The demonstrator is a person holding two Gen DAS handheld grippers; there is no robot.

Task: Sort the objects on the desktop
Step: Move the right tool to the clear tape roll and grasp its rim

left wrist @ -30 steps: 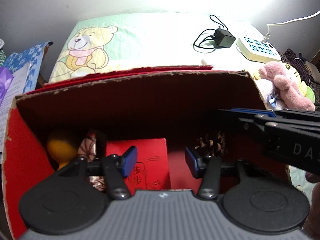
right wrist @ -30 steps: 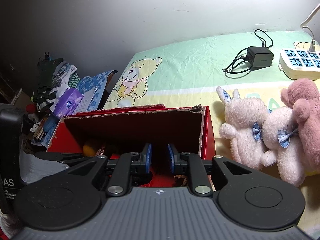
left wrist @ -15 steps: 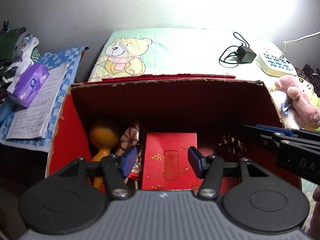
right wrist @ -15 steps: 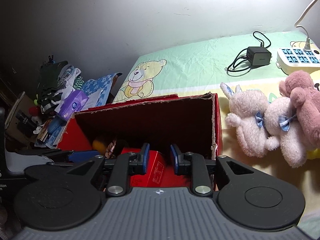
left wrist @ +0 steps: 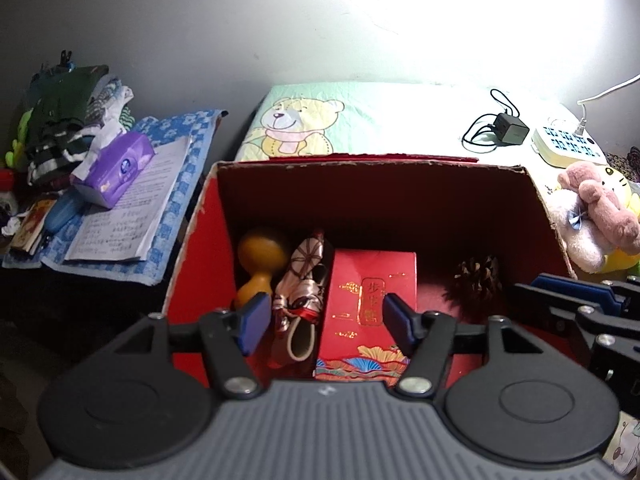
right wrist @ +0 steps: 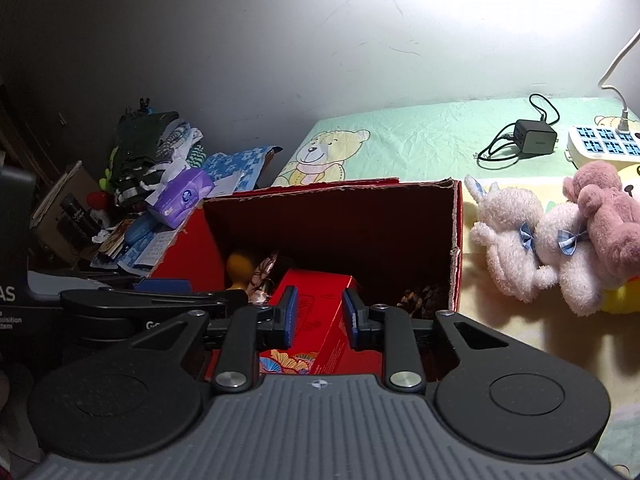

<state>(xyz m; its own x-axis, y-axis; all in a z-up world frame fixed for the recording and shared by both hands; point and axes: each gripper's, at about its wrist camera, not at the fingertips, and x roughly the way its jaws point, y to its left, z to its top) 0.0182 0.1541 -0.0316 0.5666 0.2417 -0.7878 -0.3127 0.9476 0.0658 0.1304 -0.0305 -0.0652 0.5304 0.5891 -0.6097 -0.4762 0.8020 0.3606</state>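
An open red cardboard box stands on the bear-print sheet. Inside lie an orange gourd, a patterned fabric piece, a red gift box with gold characters and a pine cone. My left gripper hovers above the box's near side; its jaws are opening and nothing is pressed between them. My right gripper hangs over the same box with a narrow gap between its pads, which grip nothing; the gift box lies below it.
Pink and white plush toys lie right of the box. A black charger and a white power strip sit at the back right. A purple tissue pack, papers and piled clutter fill the left side.
Both grippers have drawn back and risen from the box, so more of its inside shows. The left jaws have spread wider and the right jaws have parted slightly.
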